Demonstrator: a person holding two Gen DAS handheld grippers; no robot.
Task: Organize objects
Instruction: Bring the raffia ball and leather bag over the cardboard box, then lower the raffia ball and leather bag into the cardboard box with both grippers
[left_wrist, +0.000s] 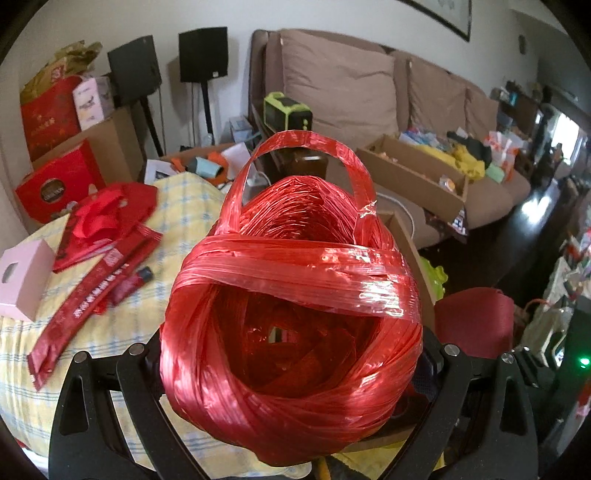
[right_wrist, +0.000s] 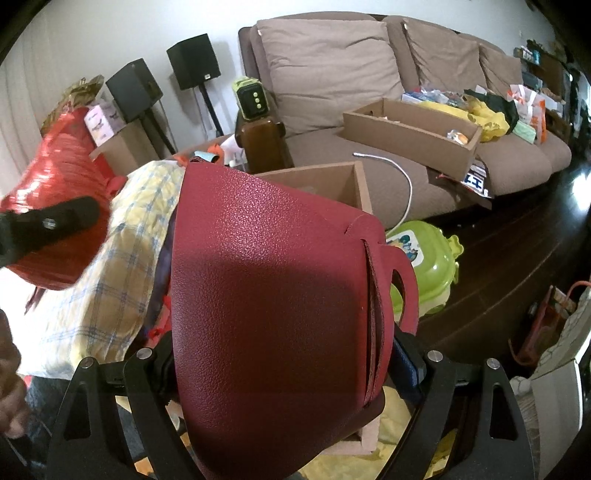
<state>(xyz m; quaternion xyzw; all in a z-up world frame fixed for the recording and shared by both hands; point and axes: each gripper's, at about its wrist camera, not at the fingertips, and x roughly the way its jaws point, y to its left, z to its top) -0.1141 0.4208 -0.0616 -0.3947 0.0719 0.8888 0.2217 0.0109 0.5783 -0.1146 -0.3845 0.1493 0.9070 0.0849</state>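
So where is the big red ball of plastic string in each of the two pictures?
Left wrist view: the red ball of string fills the centre and bottom, gripped between the left gripper's jaws.
Right wrist view: it sits at the far left edge, above the yellow checked cloth.
Shared landmark: the green box beside the brown sofa.

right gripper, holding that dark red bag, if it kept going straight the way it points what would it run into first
Probably the open cardboard box just beyond the dark red bag clamped in the right gripper. The bag hides the path, so depth is unclear; the sofa lies further back.
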